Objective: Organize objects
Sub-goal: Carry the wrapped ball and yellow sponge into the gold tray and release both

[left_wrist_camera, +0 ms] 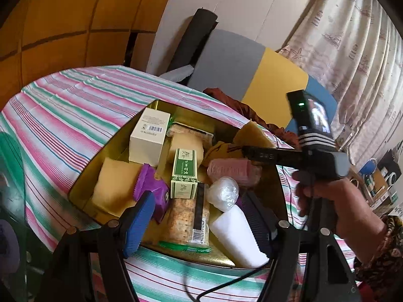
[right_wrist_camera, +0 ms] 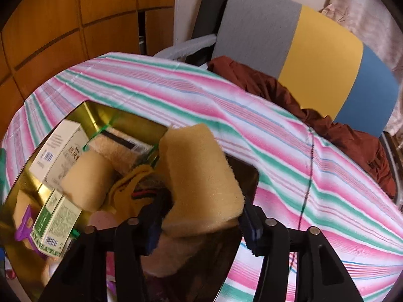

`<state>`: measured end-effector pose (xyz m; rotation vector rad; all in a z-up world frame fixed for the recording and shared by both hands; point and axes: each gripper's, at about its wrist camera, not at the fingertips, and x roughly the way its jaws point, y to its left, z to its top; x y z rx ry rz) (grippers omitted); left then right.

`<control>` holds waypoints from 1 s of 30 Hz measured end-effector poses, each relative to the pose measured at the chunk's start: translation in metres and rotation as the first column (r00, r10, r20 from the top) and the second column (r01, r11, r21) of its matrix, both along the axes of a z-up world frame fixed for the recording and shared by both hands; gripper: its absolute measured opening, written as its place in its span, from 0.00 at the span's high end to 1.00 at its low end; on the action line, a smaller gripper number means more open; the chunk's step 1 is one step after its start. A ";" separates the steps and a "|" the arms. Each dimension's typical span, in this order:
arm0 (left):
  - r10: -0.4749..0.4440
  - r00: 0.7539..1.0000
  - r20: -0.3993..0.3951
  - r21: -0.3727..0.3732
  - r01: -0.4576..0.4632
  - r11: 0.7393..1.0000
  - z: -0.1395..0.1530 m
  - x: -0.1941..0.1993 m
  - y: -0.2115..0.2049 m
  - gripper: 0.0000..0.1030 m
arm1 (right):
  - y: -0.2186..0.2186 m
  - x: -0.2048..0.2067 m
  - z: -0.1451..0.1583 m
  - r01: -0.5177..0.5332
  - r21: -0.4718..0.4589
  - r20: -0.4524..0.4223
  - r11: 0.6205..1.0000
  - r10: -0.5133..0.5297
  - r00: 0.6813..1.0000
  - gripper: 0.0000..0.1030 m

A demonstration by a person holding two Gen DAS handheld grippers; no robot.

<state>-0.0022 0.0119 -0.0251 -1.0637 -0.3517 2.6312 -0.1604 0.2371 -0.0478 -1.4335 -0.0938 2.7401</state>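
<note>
Most objects are already gathered in the gold tin (left_wrist_camera: 83,188): a cream box (left_wrist_camera: 148,136), a green carton (left_wrist_camera: 183,173), cracker packs, sponges. A yellow sponge (right_wrist_camera: 201,183) is seen between the right gripper (right_wrist_camera: 201,229)'s half-spread jaws, over the tin's far right corner; contact cannot be told. The left gripper (left_wrist_camera: 199,221) is held wide, empty. The striped tablecloth (right_wrist_camera: 226,100) is otherwise bare; crowding leaves little room.

Over a gold tray (left_wrist_camera: 83,188) on the striped tabletop (left_wrist_camera: 75,105): left gripper (left_wrist_camera: 199,219), jaws wide apart, nothing between them. Crowded inside: white box (left_wrist_camera: 148,136), green-and-white carton (left_wrist_camera: 183,173), purple piece (left_wrist_camera: 153,186), yellow sponge (left_wrist_camera: 113,183), cracker packet (left_wrist_camera: 189,221), pink roll (left_wrist_camera: 231,171), clear plastic wad (left_wrist_camera: 224,192), white block (left_wrist_camera: 236,236). At right, a hand (left_wrist_camera: 337,201) gripping the right gripper's black handle above the tray's far corner.
</note>
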 end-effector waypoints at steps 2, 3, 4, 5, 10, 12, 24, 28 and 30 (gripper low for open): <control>0.021 1.000 -0.010 -0.034 -0.021 0.999 0.002 0.004 0.001 0.29 | 0.000 0.007 0.004 -0.009 -0.013 -0.014 1.000 0.009 1.000 0.31; 0.031 0.999 -0.011 -0.046 -0.031 0.998 0.003 0.004 0.002 0.29 | 0.001 0.014 0.009 -0.008 -0.019 -0.036 1.000 0.007 0.999 0.24; 0.042 0.999 -0.010 -0.058 -0.043 0.997 0.003 0.005 0.002 0.29 | 0.002 0.021 0.014 0.004 -0.015 -0.065 1.000 -0.005 0.998 0.15; 0.048 0.999 -0.008 -0.061 -0.048 0.997 0.003 0.005 0.001 0.29 | 0.002 0.028 0.020 0.014 -0.012 -0.104 1.000 -0.015 0.995 0.15; 0.095 0.995 0.016 -0.090 -0.094 0.992 0.004 0.004 0.000 0.29 | 0.002 0.043 0.038 0.013 0.000 -0.203 1.000 -0.013 0.979 0.36; 0.116 0.993 0.015 -0.112 -0.114 0.987 0.005 0.006 -0.001 0.29 | 0.000 0.036 0.037 0.010 0.022 -0.188 1.000 -0.006 0.982 0.50; 0.185 0.982 0.027 -0.233 -0.174 0.957 0.008 0.002 -0.001 0.29 | 0.009 0.012 0.008 0.047 -0.111 -0.039 0.993 -0.051 0.998 0.57; 0.193 0.980 0.049 -0.259 -0.174 0.950 0.006 0.000 0.003 0.29 | 0.019 0.053 0.028 0.114 -0.205 -0.112 0.972 -0.139 0.984 0.13; 0.197 0.979 0.055 -0.259 -0.177 0.950 0.006 0.000 0.004 0.29 | 0.020 0.075 0.034 0.140 -0.253 -0.128 0.957 -0.177 0.976 0.07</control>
